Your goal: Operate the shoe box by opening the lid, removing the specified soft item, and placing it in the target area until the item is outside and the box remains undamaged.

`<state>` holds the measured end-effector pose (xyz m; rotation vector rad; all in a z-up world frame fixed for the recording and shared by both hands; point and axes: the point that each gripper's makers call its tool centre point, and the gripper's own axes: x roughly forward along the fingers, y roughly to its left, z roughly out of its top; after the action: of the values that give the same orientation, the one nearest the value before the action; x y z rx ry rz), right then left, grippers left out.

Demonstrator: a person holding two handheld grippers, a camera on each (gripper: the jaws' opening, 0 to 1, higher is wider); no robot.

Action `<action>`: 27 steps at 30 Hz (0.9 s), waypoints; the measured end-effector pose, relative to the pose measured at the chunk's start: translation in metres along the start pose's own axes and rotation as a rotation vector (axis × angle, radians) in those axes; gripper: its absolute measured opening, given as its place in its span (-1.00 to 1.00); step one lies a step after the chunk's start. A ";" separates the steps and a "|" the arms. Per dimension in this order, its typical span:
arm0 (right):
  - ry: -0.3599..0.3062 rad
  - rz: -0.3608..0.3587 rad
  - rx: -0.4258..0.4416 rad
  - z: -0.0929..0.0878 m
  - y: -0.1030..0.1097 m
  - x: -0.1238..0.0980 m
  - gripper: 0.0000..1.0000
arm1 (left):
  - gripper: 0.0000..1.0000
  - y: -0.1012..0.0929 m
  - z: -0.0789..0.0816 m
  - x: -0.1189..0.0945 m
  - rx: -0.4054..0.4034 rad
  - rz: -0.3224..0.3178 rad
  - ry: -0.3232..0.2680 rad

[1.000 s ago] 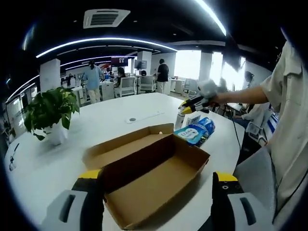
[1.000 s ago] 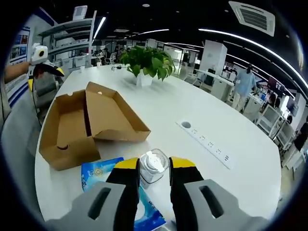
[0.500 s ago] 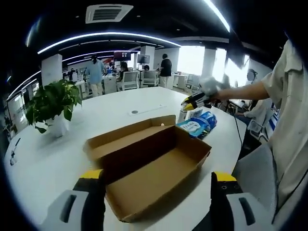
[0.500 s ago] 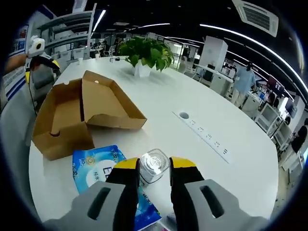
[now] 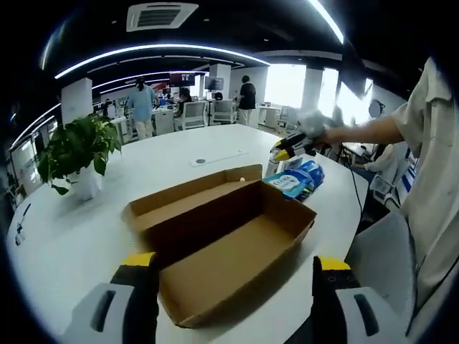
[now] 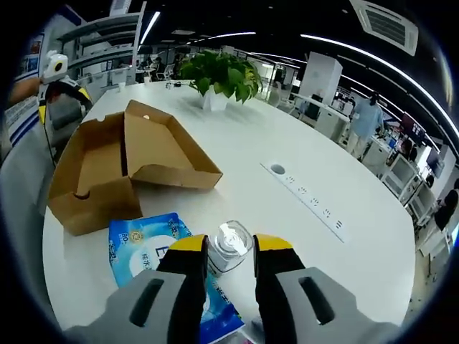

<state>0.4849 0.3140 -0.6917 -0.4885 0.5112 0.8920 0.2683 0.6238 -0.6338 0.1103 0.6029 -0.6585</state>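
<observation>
- Shoe box [image 5: 222, 247] open on white tabletop [image 5: 93, 222], lid folded back flat, interior looks empty.
- Soft item = blue wipes pack [image 6: 154, 254], already outside box, flat on tabletop just beside box's short end. In left gripper view, same pack [image 5: 294, 179] past far right corner of box.
- Right tongs [image 6: 229, 251] directly over pack; jaws narrow, closed on small clear plastic object [image 6: 231, 247] with white cap, likely a bottle. Pack touching or just under left jaw; contact hard to tell.
- Left tongs [image 5: 229, 279] wide open, gripping nothing, straddling near end of box, well apart from pack.
- Key relation: pack lies right below and slightly left of right tongs, long axis running away from box; right hand far nearer than left.
- Judgement: removal done, box looks undamaged; remaining, if anything, final placement of pack.
- Potted plant [image 6: 219, 82] and power strip [image 6: 308, 208] well apart from work area.
</observation>
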 end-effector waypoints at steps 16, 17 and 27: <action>-0.004 -0.015 0.000 0.007 -0.005 -0.002 -0.49 | 0.67 0.011 -0.010 -0.002 -0.007 0.047 0.030; -0.004 -0.016 -0.001 0.008 -0.005 -0.003 -0.49 | 0.65 0.013 -0.011 -0.002 -0.008 0.052 0.033; -0.010 -0.028 -0.008 0.023 -0.003 -0.010 -0.45 | 0.41 0.031 -0.023 -0.005 -0.019 0.125 0.060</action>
<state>0.4869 0.3205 -0.6671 -0.4972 0.4907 0.8701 0.2724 0.6577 -0.6531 0.1490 0.6545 -0.5300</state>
